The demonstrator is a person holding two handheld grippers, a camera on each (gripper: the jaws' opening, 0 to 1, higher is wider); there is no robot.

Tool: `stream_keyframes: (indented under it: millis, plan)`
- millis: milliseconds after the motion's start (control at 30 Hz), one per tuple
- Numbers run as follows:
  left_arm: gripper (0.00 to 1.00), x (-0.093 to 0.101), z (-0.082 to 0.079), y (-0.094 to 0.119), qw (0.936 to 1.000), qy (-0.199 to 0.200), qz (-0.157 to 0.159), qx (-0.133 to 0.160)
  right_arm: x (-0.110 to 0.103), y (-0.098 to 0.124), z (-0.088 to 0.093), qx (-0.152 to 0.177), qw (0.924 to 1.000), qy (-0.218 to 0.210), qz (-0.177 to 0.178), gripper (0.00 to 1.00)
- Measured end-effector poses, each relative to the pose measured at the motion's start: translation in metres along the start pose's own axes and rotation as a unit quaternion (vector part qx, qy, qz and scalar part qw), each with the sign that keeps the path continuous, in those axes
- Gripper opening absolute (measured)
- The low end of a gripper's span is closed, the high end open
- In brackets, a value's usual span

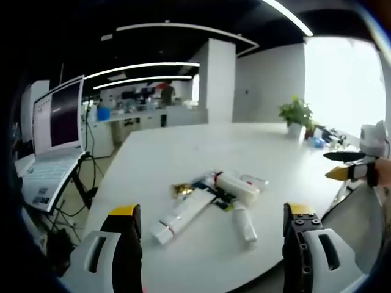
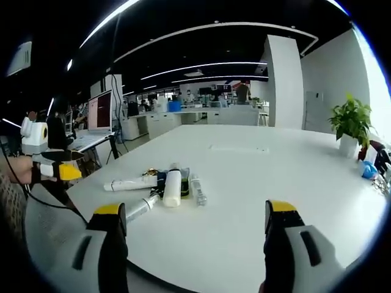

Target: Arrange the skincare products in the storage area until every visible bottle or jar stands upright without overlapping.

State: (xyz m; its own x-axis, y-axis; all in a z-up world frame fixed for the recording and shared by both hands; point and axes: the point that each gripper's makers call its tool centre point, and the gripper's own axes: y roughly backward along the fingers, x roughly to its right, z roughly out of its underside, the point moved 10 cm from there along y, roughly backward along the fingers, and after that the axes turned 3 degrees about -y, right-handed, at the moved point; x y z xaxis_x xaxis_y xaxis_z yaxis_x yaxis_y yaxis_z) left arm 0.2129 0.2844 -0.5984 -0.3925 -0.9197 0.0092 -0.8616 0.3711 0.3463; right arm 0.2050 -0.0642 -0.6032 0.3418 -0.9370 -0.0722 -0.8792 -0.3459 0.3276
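Note:
Several skincare products lie on their sides in a loose pile on the white table (image 1: pixel 183 146). In the left gripper view I see a long white tube (image 1: pixel 183 215), a fat white bottle (image 1: pixel 237 186), a slim small bottle (image 1: pixel 244 223) and a gold-topped item (image 1: pixel 181 190). My left gripper (image 1: pixel 212 215) hovers open just short of the pile, holding nothing. In the right gripper view the white tube (image 2: pixel 129 183), white bottle (image 2: pixel 173 187), slim clear bottle (image 2: pixel 197 189) and a silvery tube (image 2: pixel 142 208) lie ahead of my open, empty right gripper (image 2: pixel 194 211).
An open laptop (image 1: pixel 58 116) stands off the table's left end. A potted plant (image 1: pixel 296 115) and small clutter sit at the far right edge. The right gripper (image 1: pixel 348 165) shows at the right edge, the left gripper (image 2: pixel 60 165) at the other view's left edge.

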Motion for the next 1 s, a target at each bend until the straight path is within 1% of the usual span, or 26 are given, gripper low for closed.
stream_keyframes:
  millis: [133,700,833,1000]
  plan:
    - [0.94,-0.0004,0.0007,-0.0003,1.0,0.001,-0.001,-0.006,0.0,-0.0003,0.0003,-0.001,1.0,-0.001,0.0,0.94]
    - [0.94,-0.0006,0.0007,0.0003,1.0,-0.003,-0.002,-0.006,-0.0001,-0.0005,0.0016,-0.007,1.0,0.0,0.0,0.94]
    - [0.94,-0.0001,0.0006,0.0007,1.0,-0.005,0.001,-0.005,-0.0042,-0.0021,0.002,-0.017,0.9997,0.018,-0.007,0.94]
    - [0.94,-0.0001,0.0002,0.0013,1.0,-0.005,0.003,-0.003,-0.0041,-0.0028,0.0023,-0.028,0.9995,0.01,-0.014,0.94]
